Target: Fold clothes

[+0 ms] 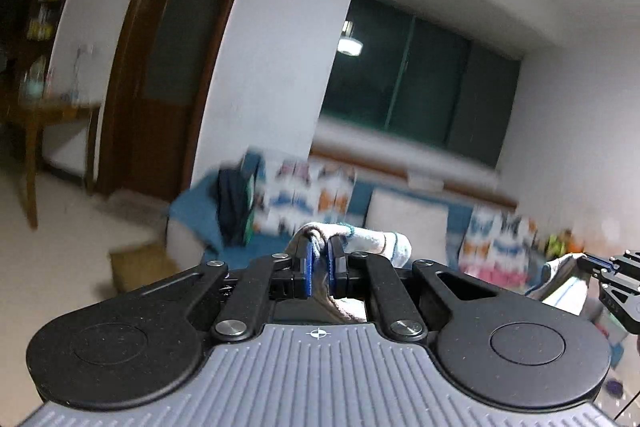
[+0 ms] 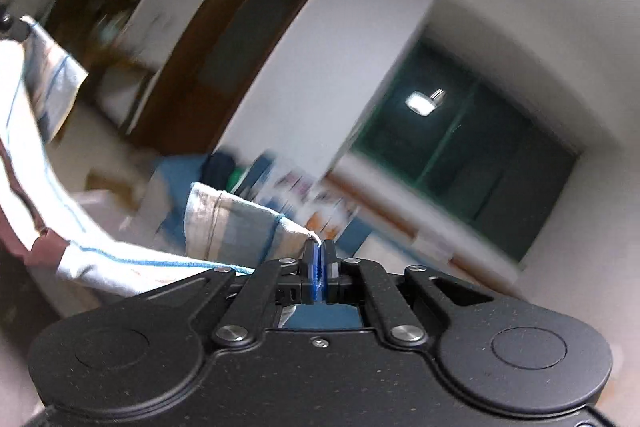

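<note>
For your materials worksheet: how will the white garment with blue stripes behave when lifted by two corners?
Probably floppy: the garment sags between the right gripper and left gripper. Likely light, since thin pinches hold it. Its loose sleeve may swing.

Both grippers level — left gripper (image 1: 319, 258), right gripper (image 2: 320, 262) — fingers clamped.

Brown door (image 1: 168, 67), dark window (image 1: 420, 83), blue sofa (image 1: 248, 251), wooden table (image 1: 44, 123)
</note>
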Demonstrator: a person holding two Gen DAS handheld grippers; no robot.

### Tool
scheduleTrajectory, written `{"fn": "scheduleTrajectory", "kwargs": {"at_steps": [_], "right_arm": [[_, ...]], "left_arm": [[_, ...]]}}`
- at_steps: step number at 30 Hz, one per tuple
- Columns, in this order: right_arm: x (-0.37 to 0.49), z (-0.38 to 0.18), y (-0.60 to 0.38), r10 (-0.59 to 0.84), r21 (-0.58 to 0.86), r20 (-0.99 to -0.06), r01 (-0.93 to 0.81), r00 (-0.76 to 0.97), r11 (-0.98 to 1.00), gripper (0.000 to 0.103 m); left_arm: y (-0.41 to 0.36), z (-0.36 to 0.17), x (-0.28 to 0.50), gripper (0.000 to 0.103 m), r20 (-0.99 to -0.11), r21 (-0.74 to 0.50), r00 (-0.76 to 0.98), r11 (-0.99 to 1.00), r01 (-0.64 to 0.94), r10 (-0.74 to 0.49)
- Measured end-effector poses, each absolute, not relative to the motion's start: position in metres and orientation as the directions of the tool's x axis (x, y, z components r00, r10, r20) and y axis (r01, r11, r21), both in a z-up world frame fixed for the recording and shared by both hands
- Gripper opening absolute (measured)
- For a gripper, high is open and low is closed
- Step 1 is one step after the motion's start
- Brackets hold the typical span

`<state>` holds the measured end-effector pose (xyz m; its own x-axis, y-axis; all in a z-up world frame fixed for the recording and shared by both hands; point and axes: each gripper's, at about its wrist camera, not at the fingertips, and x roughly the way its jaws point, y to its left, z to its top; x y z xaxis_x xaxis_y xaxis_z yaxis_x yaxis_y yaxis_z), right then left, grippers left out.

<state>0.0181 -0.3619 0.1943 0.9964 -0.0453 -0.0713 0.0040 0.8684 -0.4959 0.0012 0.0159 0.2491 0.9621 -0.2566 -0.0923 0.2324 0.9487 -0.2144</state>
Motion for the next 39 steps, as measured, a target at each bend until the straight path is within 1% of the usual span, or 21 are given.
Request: {"fn": "scheduleTrajectory", "kwargs": {"at_steps": [2,4,7,8,12,14,15,17,20,24,28,30,32,34,36,39], "right_arm": [[0.013,0.203,-0.371,-0.047,-0.468,-0.038,0.024,0.998,0.883,0.002],[0.003,0.2,-0.38,-0.036,-0.455,-0.04,0.014,0.999,0.89,0.002],[-0.013,0.18,-0.391,-0.023,-0.451,-0.08,-0.016,0.997,0.892,0.002],[-0.018,0.173,-0.394,-0.016,-0.45,-0.102,-0.032,0.995,0.893,0.002],[-0.056,0.125,-0.405,0.034,-0.438,-0.254,-0.147,0.967,0.887,0.002],[-0.075,0.103,-0.406,0.053,-0.435,-0.326,-0.2,0.944,0.878,0.002],[-0.086,0.084,-0.407,0.063,-0.425,-0.383,-0.236,0.922,0.874,0.002],[-0.104,0.051,-0.409,0.084,-0.386,-0.488,-0.301,0.869,0.872,0.002],[-0.121,0.011,-0.407,0.099,-0.335,-0.605,-0.365,0.79,0.869,0.002],[-0.125,-0.03,-0.396,0.115,-0.253,-0.732,-0.424,0.672,0.869,0.002],[-0.137,-0.039,-0.378,0.118,-0.215,-0.807,-0.474,0.578,0.854,0.003],[-0.143,-0.036,-0.375,0.107,-0.222,-0.825,-0.493,0.555,0.841,0.006],[-0.149,-0.032,-0.376,0.106,-0.217,-0.835,-0.5,0.54,0.838,0.011],[-0.156,-0.026,-0.378,0.111,-0.214,-0.833,-0.502,0.541,0.838,0.017],[-0.161,-0.019,-0.377,0.124,-0.221,-0.819,-0.507,0.56,0.833,0.021],[-0.161,-0.017,-0.369,0.164,-0.231,-0.796,-0.543,0.582,0.807,0.026]], "left_arm": [[0.015,0.254,-0.012,0.008,-0.055,-0.207,0.965,0.948,0.242,-0.258],[0.014,0.25,-0.021,0.008,-0.068,-0.198,0.962,0.948,0.247,-0.265],[0.014,0.224,-0.039,0.008,-0.138,-0.196,0.95,0.948,0.251,-0.281],[0.016,0.206,-0.047,0.008,-0.185,-0.206,0.938,0.945,0.255,-0.293],[0.025,0.159,-0.076,0.008,-0.294,-0.236,0.906,0.942,0.24,-0.305],[0.03,0.125,-0.097,0.008,-0.376,-0.243,0.875,0.943,0.226,-0.306],[0.033,0.111,-0.104,0.008,-0.416,-0.239,0.858,0.946,0.217,-0.302],[0.038,0.082,-0.118,0.008,-0.497,-0.233,0.817,0.952,0.2,-0.293],[0.047,0.04,-0.13,0.008,-0.613,-0.235,0.735,0.955,0.181,-0.29],[0.061,0.002,-0.14,0.008,-0.706,-0.217,0.651,0.96,0.176,-0.279],[0.063,-0.017,-0.145,0.01,-0.755,-0.15,0.606,0.966,0.213,-0.251],[0.068,-0.022,-0.153,0.018,-0.766,-0.107,0.603,0.969,0.223,-0.224],[0.071,-0.014,-0.154,0.025,-0.767,-0.093,0.605,0.97,0.227,-0.215],[0.077,-0.01,-0.155,0.025,-0.763,-0.068,0.617,0.973,0.223,-0.194],[0.078,-0.001,-0.158,0.026,-0.754,-0.032,0.633,0.972,0.231,-0.175],[0.073,0.006,-0.163,0.028,-0.736,-0.034,0.645,0.962,0.271,-0.208]]}}
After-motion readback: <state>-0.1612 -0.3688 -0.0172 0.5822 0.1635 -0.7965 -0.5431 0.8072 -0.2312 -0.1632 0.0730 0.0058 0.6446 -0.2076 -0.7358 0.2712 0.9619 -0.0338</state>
